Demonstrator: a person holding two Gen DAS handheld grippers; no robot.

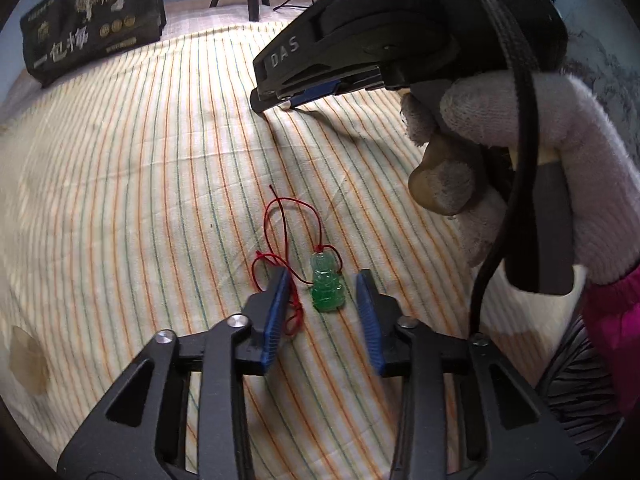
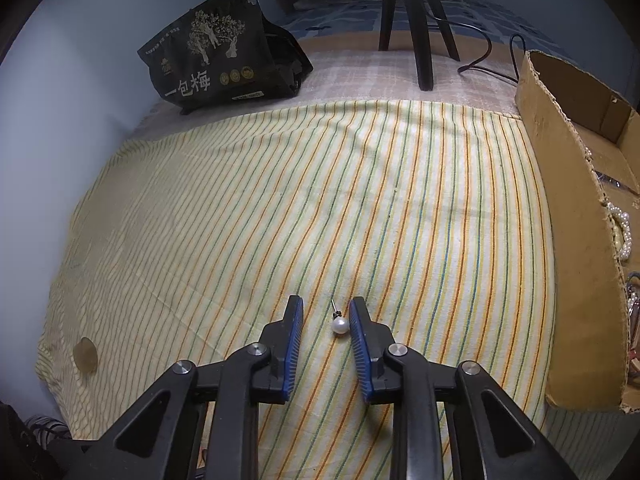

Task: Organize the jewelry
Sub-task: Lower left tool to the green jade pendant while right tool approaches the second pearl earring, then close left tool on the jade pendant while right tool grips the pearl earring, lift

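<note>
A green jade pendant (image 1: 327,284) on a red cord (image 1: 280,232) lies on the striped cloth (image 1: 160,184). My left gripper (image 1: 324,280) is open, its blue pads either side of the pendant; the left pad lies over the cord. A pearl stud earring (image 2: 339,325) lies on the cloth between the open pads of my right gripper (image 2: 325,308), close to the right pad. The right gripper also shows from the side in the left wrist view (image 1: 276,100), held in a gloved hand (image 1: 520,152), low over the cloth.
A cardboard box (image 2: 572,208) holding pearl strands (image 2: 622,228) and other jewelry stands at the right. A black snack bag (image 2: 216,52) and dark tripod legs (image 2: 420,24) stand at the back. A brown stain (image 2: 85,354) marks the cloth's left front.
</note>
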